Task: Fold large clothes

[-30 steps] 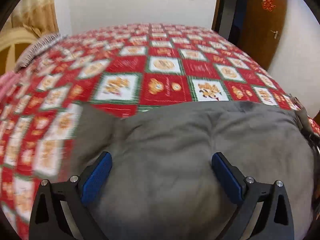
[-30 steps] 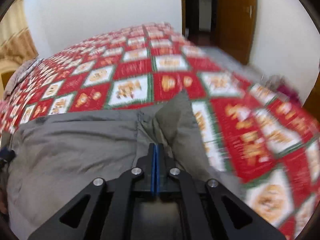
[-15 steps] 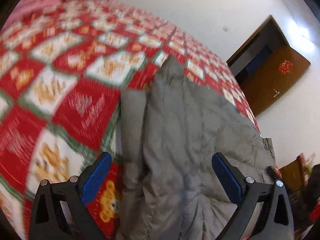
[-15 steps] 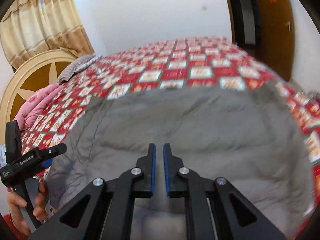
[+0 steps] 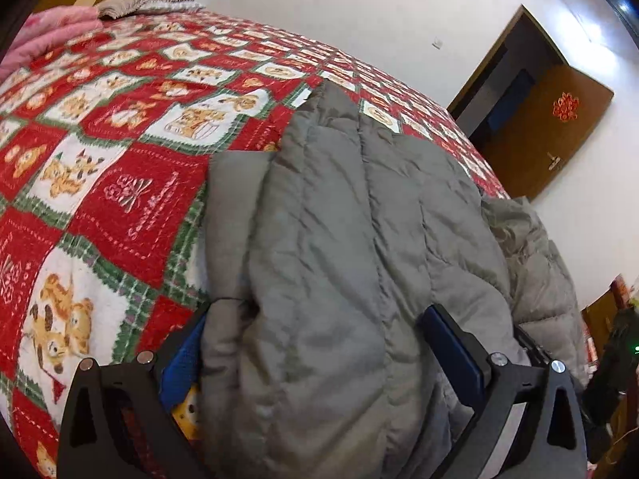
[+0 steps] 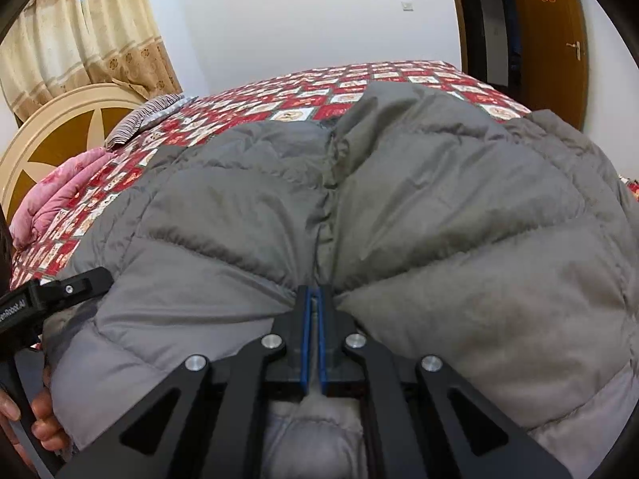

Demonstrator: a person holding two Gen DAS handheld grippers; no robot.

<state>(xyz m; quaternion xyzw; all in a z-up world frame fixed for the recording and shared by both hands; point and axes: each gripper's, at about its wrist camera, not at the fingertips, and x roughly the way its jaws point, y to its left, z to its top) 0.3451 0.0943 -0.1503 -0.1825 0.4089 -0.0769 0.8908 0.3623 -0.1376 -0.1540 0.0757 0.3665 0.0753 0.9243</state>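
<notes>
Right wrist view gave you the widest look: the bed, under its red patchwork quilt, carried the grey padded coat across its near half, with the headboard and a pink blanket off to your left. The coat's long axis ran roughly left to right across that view, its centre seam coming straight back toward your right gripper.

That gripper was nearly closed, its blue pads pinching a thin fold of the coat at the seam — so the coat lay directly ahead of it and spread to both sides. Your left gripper showed at the coat's left end in the same view, your fingers wrapped round its handle.

From the left wrist view, your left gripper stood wide apart, straddling the coat's bulky end without clamping it; one pad sat beside the quilt, the other on the padding. From there the coat stretched away toward the door.

I'd judge the coming fold turned on that layout — right side already holding the middle, left side nearest the free end and needing to close on it. No containers were in sight.
</notes>
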